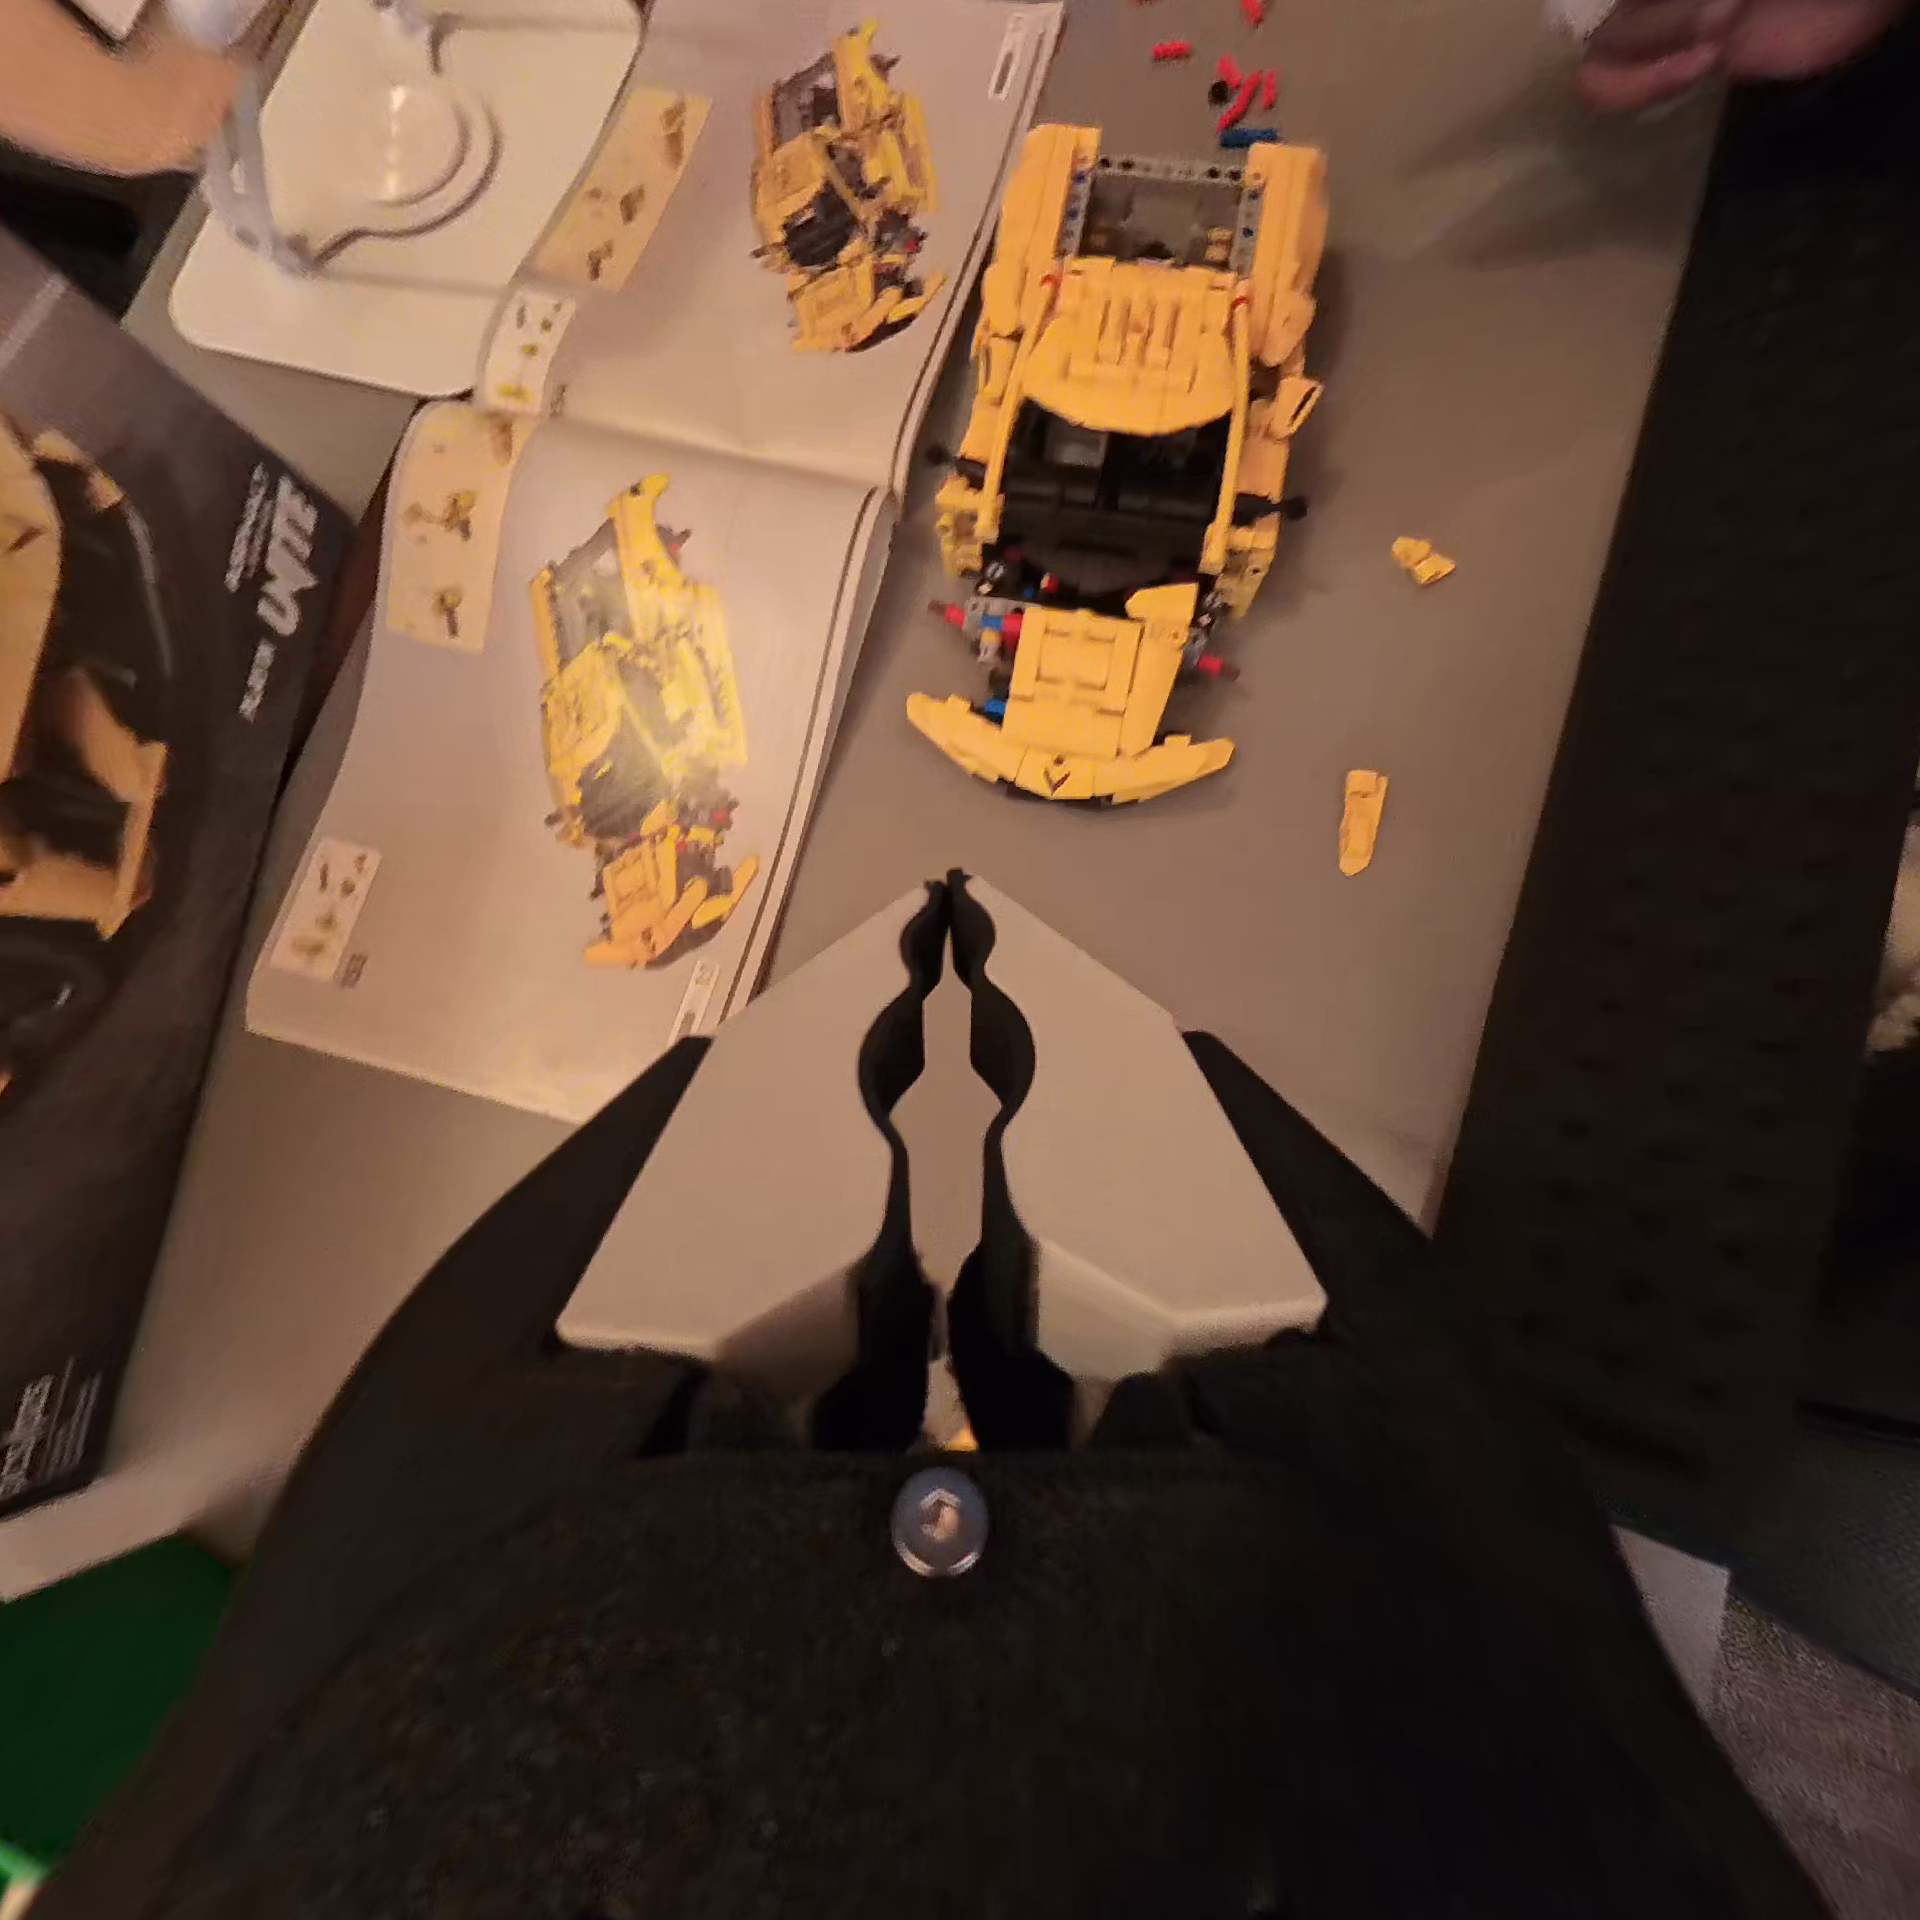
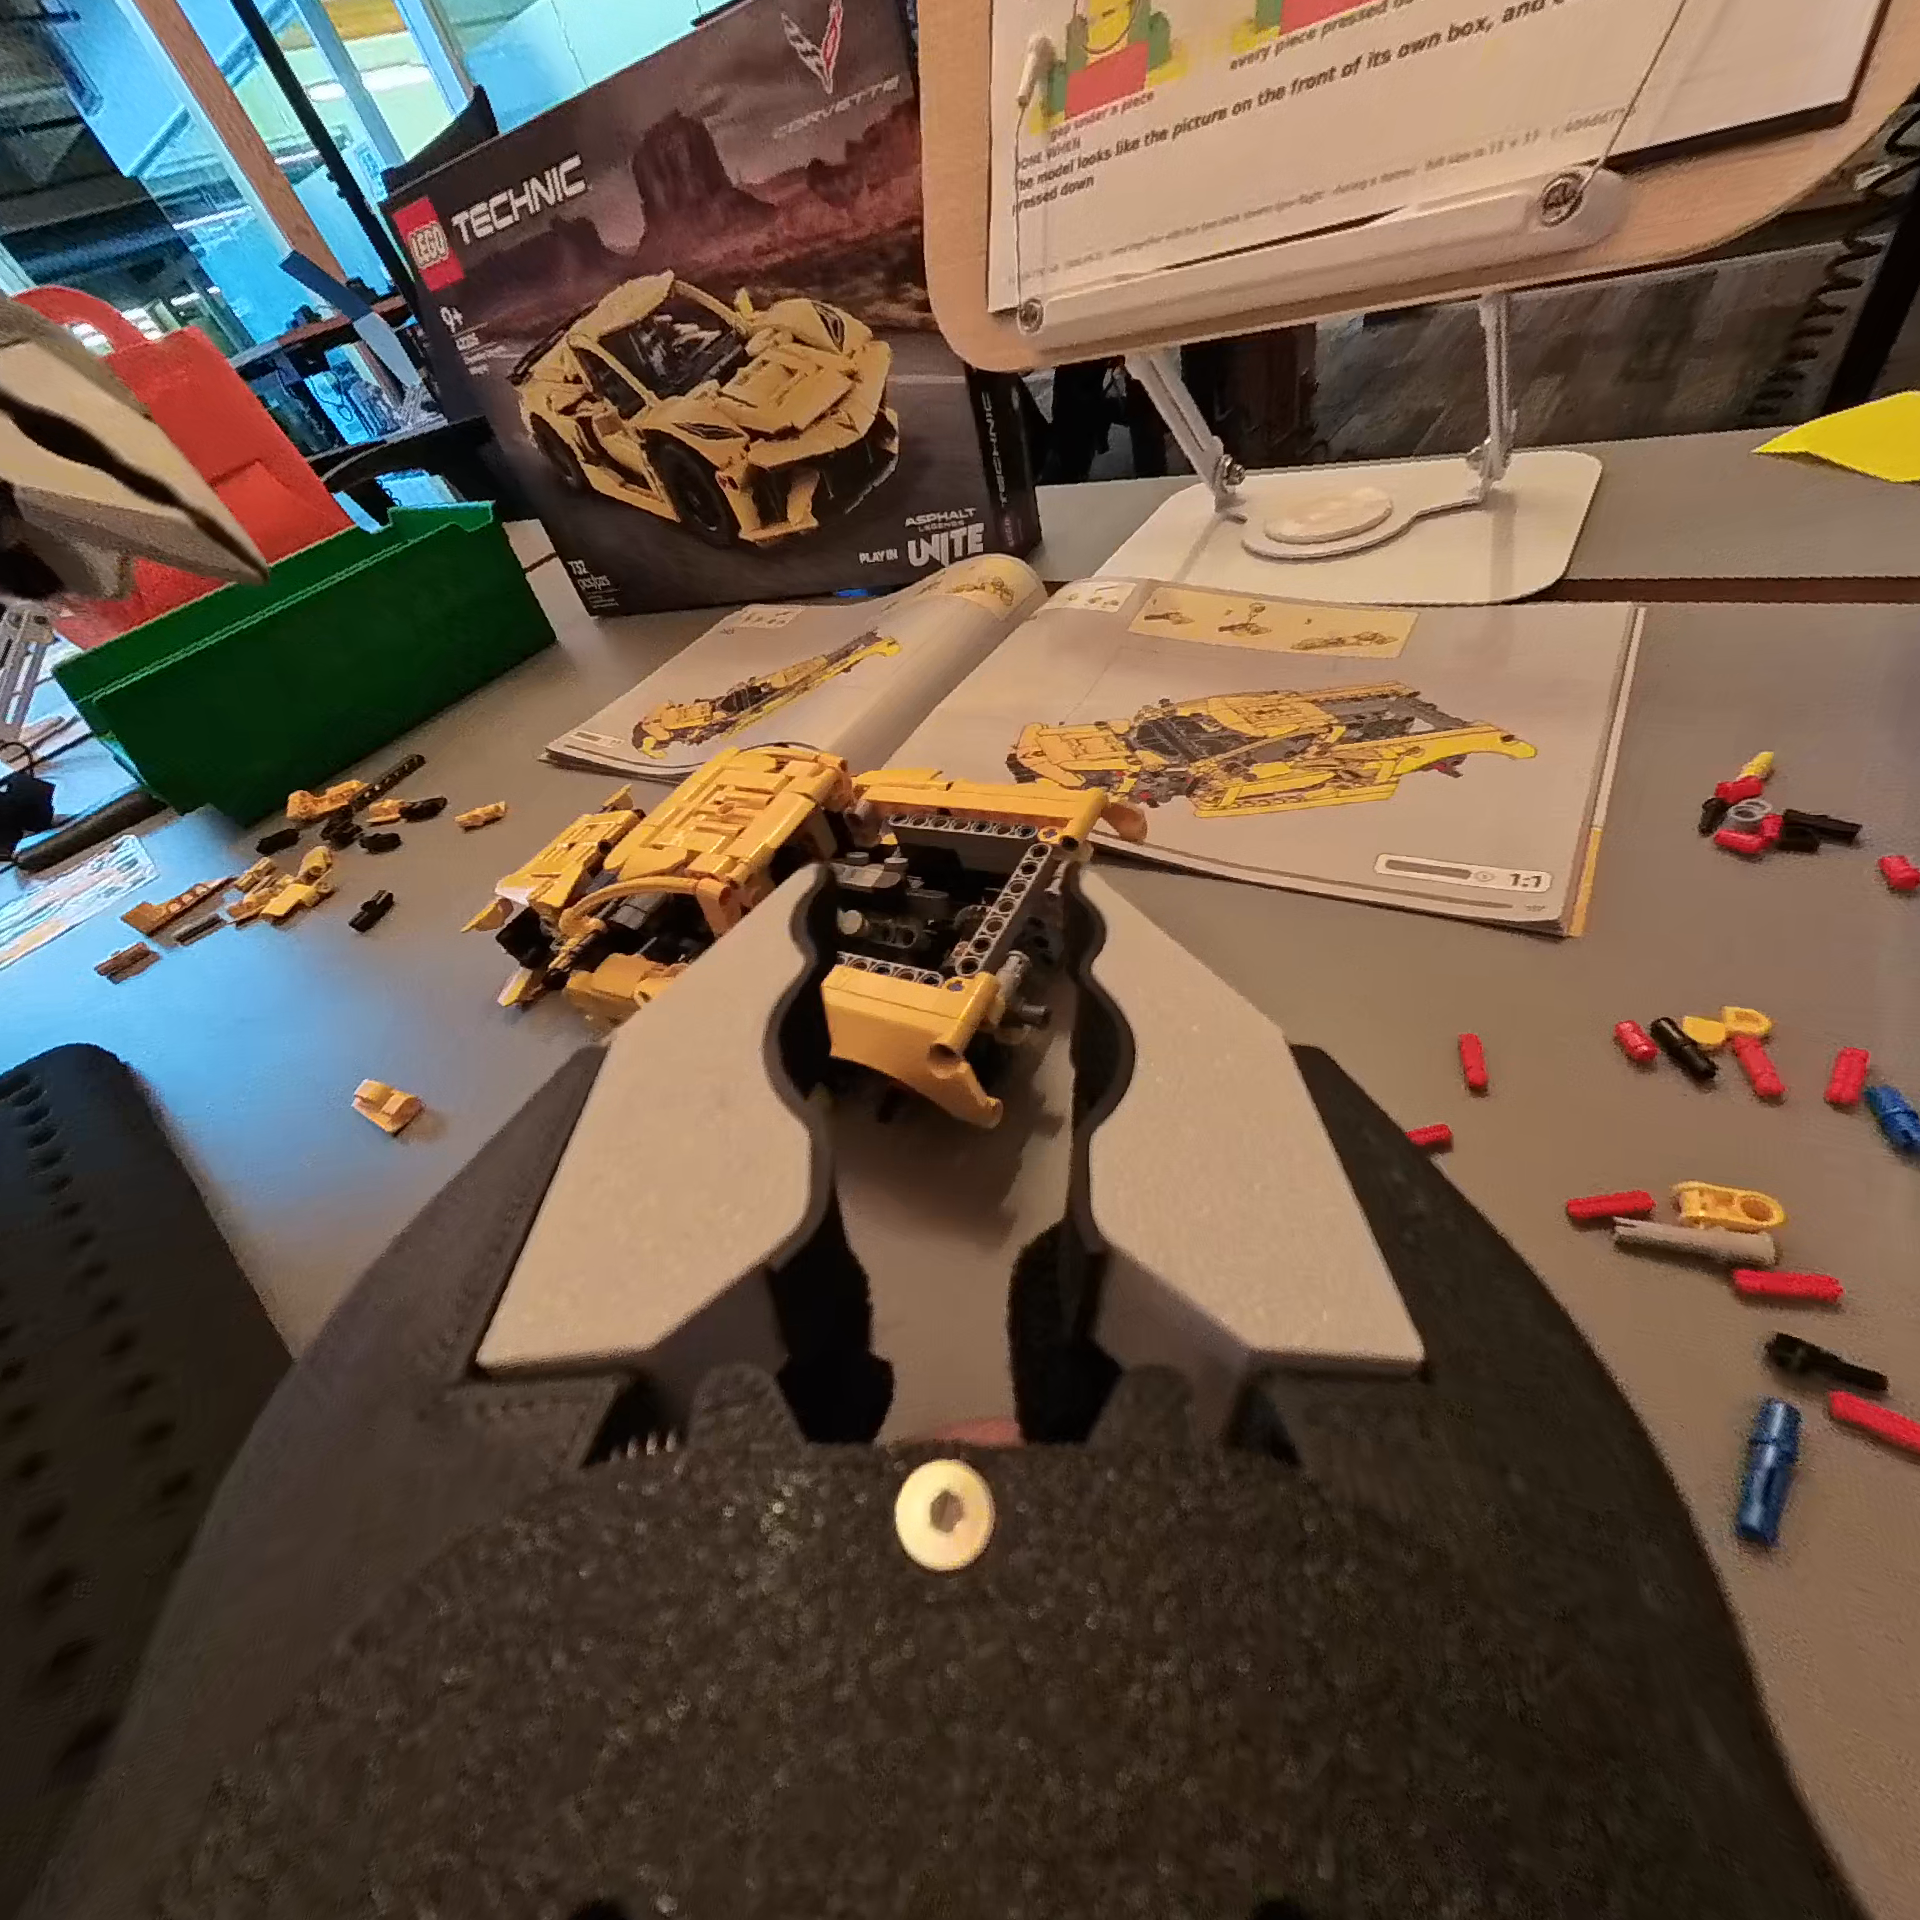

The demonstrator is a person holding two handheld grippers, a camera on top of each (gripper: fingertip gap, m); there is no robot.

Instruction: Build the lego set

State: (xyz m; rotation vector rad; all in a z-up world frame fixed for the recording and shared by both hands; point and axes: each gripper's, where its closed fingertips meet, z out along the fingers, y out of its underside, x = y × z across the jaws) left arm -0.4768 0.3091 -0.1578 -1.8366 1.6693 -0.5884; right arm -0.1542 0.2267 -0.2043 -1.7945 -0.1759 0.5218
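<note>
A part-built yellow Lego car lies on the grey table, seen from above in the left wrist view. My left gripper is shut and empty, hovering above the table short of the car's nose. In the right wrist view the car lies close in front. My right gripper is open, its fingers on either side of the car's open grey-framed rear end, with no clear contact. The left gripper also shows at the upper left there, raised.
An open instruction booklet lies behind the car, with the set's box, a green bin and a white document stand. Loose red, blue and black pins lie right, yellow and black pieces left. A black chair back is near left. One gripper's finger ends stand about 35 centimetres off the other's.
</note>
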